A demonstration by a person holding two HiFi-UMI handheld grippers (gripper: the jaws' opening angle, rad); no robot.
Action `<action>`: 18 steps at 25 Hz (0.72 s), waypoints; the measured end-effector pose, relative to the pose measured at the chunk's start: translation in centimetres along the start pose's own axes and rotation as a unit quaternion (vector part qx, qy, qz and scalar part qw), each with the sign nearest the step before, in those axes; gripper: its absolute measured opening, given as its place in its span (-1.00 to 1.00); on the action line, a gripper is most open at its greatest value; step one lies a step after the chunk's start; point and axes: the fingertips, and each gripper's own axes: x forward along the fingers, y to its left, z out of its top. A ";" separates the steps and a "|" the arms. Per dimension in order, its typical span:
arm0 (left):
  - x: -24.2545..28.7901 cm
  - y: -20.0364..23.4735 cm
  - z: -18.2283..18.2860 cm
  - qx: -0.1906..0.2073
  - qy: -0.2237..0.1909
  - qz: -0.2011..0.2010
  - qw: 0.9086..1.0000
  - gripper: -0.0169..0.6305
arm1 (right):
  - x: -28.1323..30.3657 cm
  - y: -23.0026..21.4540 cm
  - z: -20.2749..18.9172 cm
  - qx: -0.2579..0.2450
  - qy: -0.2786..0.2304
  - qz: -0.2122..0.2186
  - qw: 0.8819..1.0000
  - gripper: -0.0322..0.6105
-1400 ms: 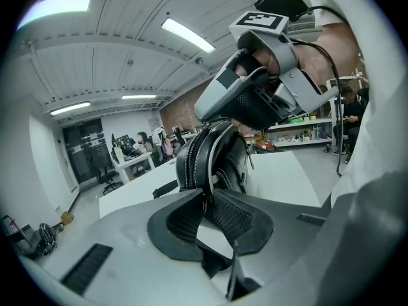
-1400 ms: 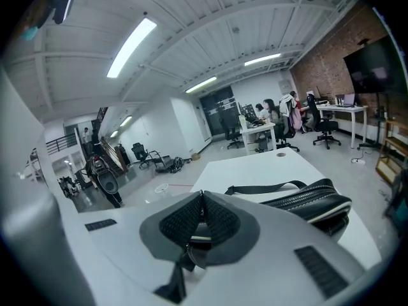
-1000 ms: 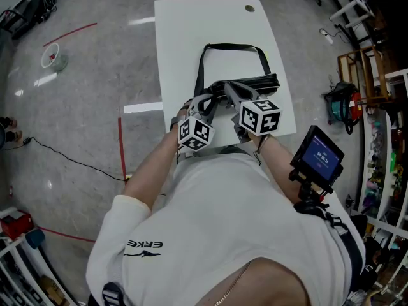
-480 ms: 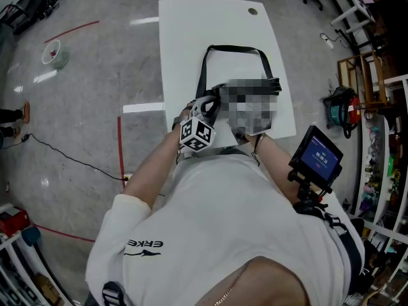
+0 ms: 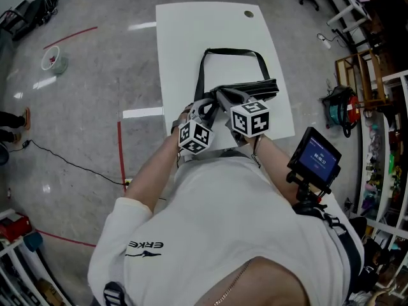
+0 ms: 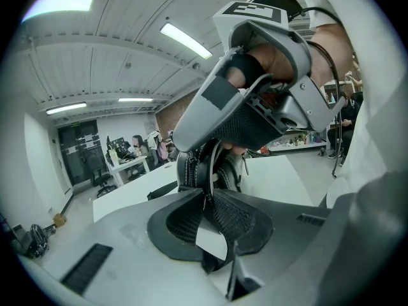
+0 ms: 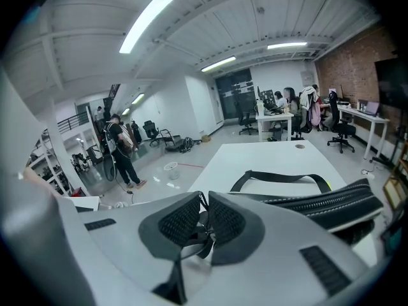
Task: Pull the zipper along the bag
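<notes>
Bag on table, right hand-held gripper crowding left hand-held gripper

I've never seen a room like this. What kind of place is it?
Probably an open office or lab workspace: people sit at desks, wheeled office chairs stand around, and long strip lights run along the ceiling.

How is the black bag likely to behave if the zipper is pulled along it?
Probably floppy: the bag lies flattened on the table, its strap slack. It would likely slide or bunch rather than resist, so the left gripper, shut on its fabric, seems needed as an anchor.
</notes>
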 end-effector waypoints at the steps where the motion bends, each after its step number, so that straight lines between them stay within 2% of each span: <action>1: -0.7 -0.1 -0.4 -0.003 -0.001 0.001 1.000 -0.80 | -0.2 0.6 -0.2 -0.002 -0.001 0.001 1.000 -0.81; 4: -0.8 -1.1 0.2 -0.015 -0.002 0.009 1.000 -0.80 | -2.1 0.6 -0.2 -0.002 -0.013 0.007 1.000 -0.67; 11: -2.1 -0.7 0.8 -0.052 0.006 0.060 0.997 -0.80 | -4.8 -0.4 0.3 -0.014 -0.033 0.007 0.999 -0.66; 15: -2.0 -2.4 4.4 -0.085 0.003 0.122 0.989 -0.80 | -9.9 -4.2 -0.1 -0.025 -0.059 -0.006 0.998 -0.66; 18: -2.1 -3.5 4.2 -0.124 -0.006 0.163 0.979 -0.80 | -11.3 -6.2 -2.3 -0.032 -0.068 -0.008 0.997 -0.66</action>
